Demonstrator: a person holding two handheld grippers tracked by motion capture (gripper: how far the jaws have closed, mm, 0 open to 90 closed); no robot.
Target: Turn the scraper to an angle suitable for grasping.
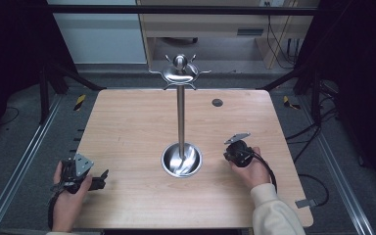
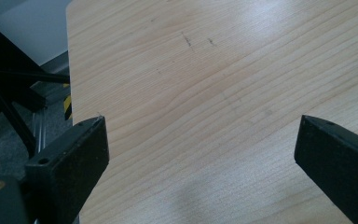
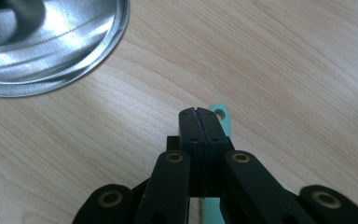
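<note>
A steel utensil stand (image 1: pixel 180 115) rises from the middle of the wooden table (image 1: pixel 127 127), with a dish-shaped base (image 1: pixel 181 160) and a ring of hooks at its top (image 1: pixel 179 72). My right gripper (image 1: pixel 232 155) rests just right of that base. Its jaws are shut tight (image 3: pixel 198 114). A teal handle with a hole in its end (image 3: pixel 221 116) lies under and beside them, not in the seam. The base's rim (image 3: pixel 74 56) lies up and to the left. My left gripper (image 1: pixel 100 178) sits at the table's front left corner, open (image 2: pixel 200 140) over bare wood.
A small dark round cap (image 1: pixel 217 102) is set in the table at the back right. Black frame bars (image 1: pixel 54 83) and metal rails (image 1: pixel 24 161) stand around the table. The table's left edge (image 2: pixel 70 93) runs close to my left gripper.
</note>
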